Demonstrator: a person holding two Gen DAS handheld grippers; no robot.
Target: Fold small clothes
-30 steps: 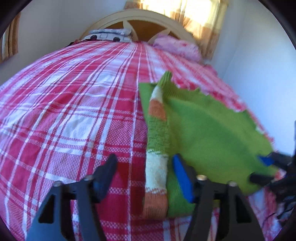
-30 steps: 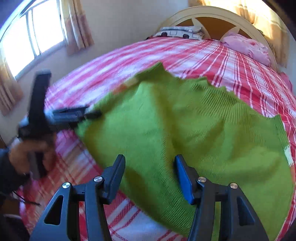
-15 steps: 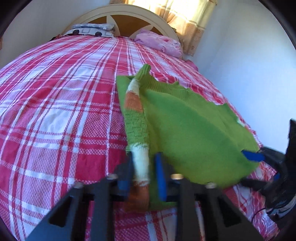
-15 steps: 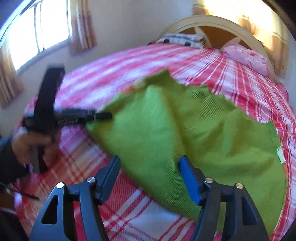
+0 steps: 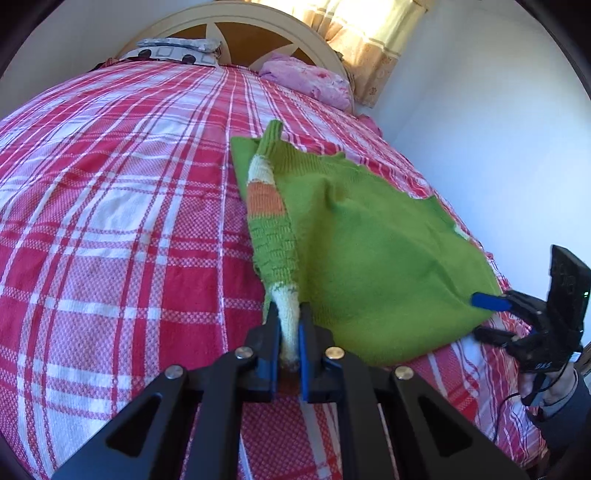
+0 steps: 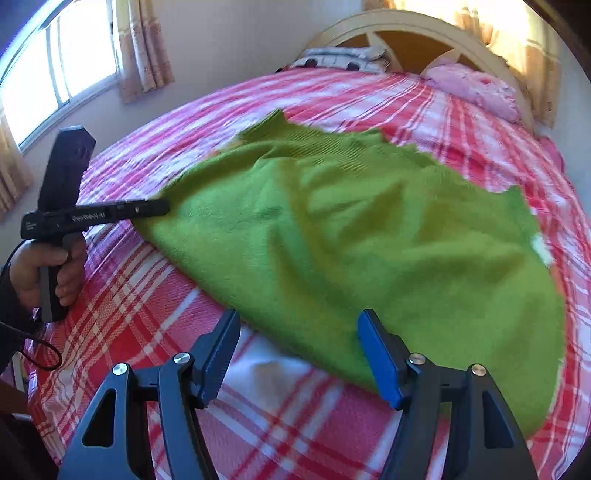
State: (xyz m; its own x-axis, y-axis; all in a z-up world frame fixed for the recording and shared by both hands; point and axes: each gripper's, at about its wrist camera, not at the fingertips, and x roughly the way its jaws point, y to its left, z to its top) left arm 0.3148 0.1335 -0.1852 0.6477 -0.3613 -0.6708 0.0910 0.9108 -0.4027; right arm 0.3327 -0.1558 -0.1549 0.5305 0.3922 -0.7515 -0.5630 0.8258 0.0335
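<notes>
A green knitted sweater lies spread on the red plaid bed. Its striped sleeve, banded green, orange and white, is folded along the sweater's left edge. My left gripper pinches the white cuff end of that sleeve between its pads, and its jaws are opening slightly. From the right wrist view the left gripper touches the sweater's left corner. My right gripper stands open at the near hem, pads not pressing on the cloth. The right gripper also shows at the sweater's right corner.
A pink pillow and a patterned pillow lie against the cream headboard. A white wall runs close along the bed's right side. A window with curtains is on the left. A hand holds the left gripper.
The left gripper went from wide open beside the sleeve to shut on its cuff end. The right gripper drew back toward the sweater's near hem and spread a little wider.
</notes>
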